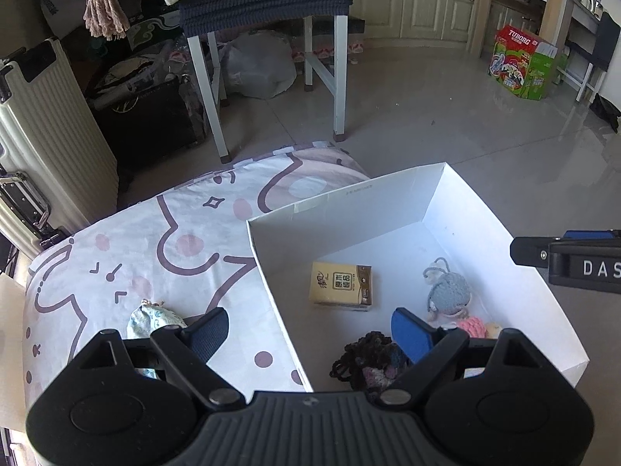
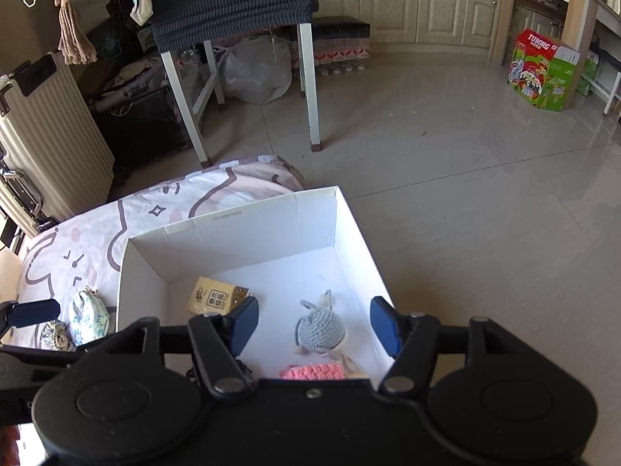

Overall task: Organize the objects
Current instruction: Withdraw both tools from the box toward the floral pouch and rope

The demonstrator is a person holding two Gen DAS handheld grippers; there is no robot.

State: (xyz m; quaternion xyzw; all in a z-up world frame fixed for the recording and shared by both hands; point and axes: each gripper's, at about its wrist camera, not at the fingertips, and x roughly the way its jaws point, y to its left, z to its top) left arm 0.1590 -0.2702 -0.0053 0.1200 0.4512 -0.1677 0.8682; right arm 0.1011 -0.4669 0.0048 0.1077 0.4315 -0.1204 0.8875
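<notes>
Box walls ring tissue pack and doll; both tools gape, empty.

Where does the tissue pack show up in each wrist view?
Left wrist: the tissue pack lies on the white box floor, centre of the picture, left of the knitted doll.
Right wrist: the pack sits left of centre, partly hidden behind one finger of the right hand-held gripper.
Shared landmark: the doll beside it.
</notes>
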